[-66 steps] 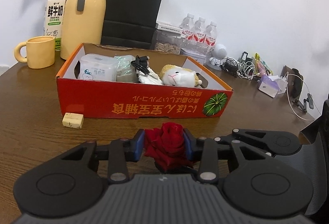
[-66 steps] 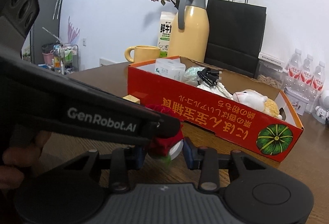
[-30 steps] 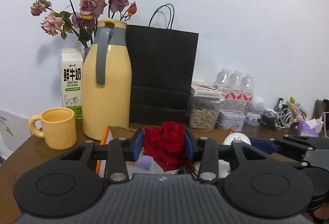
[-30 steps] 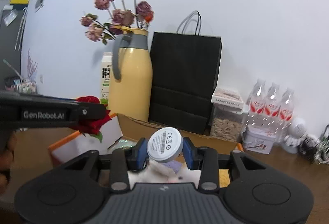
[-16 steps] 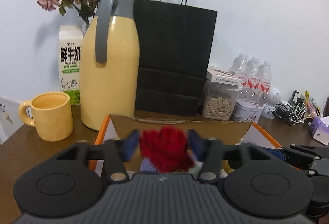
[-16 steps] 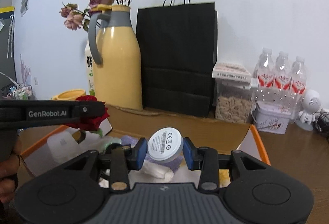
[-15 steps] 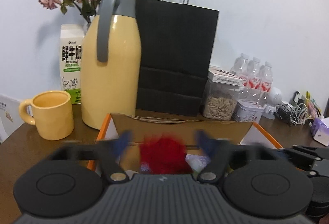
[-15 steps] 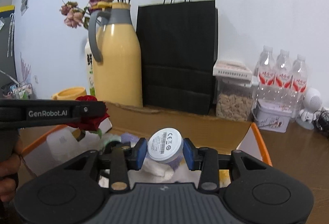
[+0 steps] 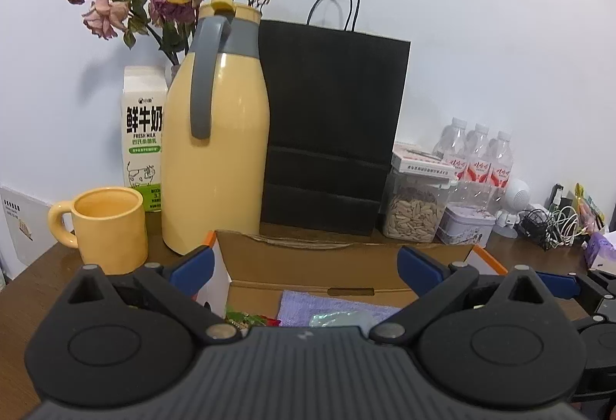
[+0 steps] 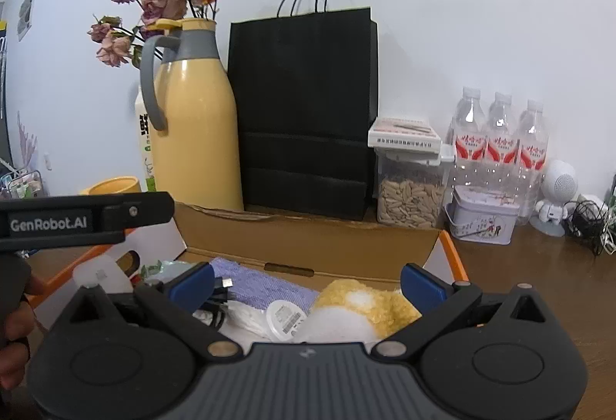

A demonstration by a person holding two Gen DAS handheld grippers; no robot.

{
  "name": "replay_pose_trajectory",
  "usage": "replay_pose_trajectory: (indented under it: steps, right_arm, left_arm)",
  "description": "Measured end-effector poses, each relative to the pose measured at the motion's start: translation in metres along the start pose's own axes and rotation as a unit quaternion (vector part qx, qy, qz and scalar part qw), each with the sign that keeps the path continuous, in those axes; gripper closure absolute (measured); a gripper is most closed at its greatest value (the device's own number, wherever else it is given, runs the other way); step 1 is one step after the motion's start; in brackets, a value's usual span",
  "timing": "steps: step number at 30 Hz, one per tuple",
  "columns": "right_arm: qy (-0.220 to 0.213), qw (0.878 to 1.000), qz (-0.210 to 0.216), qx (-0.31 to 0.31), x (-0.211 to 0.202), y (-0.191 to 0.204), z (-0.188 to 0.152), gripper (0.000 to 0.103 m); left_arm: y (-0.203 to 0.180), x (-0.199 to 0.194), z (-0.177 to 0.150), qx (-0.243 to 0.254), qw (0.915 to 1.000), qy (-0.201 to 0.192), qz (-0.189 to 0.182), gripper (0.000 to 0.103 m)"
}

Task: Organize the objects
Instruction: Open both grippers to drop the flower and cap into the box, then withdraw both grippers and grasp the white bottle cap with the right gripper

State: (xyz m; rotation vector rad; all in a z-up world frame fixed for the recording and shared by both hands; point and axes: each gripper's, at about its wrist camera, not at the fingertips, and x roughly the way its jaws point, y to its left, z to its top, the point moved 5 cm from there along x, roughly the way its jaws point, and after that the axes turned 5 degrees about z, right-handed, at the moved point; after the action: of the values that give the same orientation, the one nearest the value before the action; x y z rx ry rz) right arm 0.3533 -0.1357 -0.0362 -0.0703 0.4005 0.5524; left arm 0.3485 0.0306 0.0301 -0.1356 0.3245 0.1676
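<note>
Both claws hang over the open orange-rimmed cardboard box (image 10: pixel 308 239) that stands toward the back of the brown wooden desk (image 10: pixel 539 266), and each is spread wide with nothing between its blue pads. The left claw (image 9: pixel 304 266) sits above the box's left end; below it, a red rose with green leaves (image 9: pixel 254 320) shows only as a sliver at the housing's edge, lying inside the box on or beside a folded lilac cloth (image 9: pixel 327 308). The right claw (image 10: pixel 306 279) hovers over the middle of the box, where a small round white disc with a barcode label (image 10: pixel 287 318) lies tilted against a yellow-and-white plush toy (image 10: pixel 358 308), near a black cable with a plug (image 10: pixel 219 289).

The wide spread over the box fits a release: both items appear to rest inside, so this placing step looks finished. The box serves as the collecting bin, so loose things go in while the taller items stand outside along the desk's back edge: a yellow thermos jug with a grey handle (image 9: pixel 215 135), a black paper bag (image 9: pixel 331 131), a yellow mug (image 9: pixel 107 227) and a milk carton (image 9: pixel 142 135).

The claws would next lift clear of the box walls; the disc, propped on soft plush, might slide if bumped.
</note>
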Motion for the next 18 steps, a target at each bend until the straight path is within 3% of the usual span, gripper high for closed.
replay_pose_trajectory:
  steps: [8, 18]
  right_arm:
    - [-0.014, 1.000, -0.003, -0.003, -0.030, 0.008, 0.004, 0.000]
    - [-0.015, 1.000, -0.016, -0.012, -0.086, 0.017, -0.011, 0.000]
  left_arm:
    - [0.000, -0.032, 0.002, -0.007, 0.9999, -0.012, 0.001, 0.000]
    - [0.012, -0.081, -0.015, 0.004, 1.0000, 0.006, 0.005, 0.000]
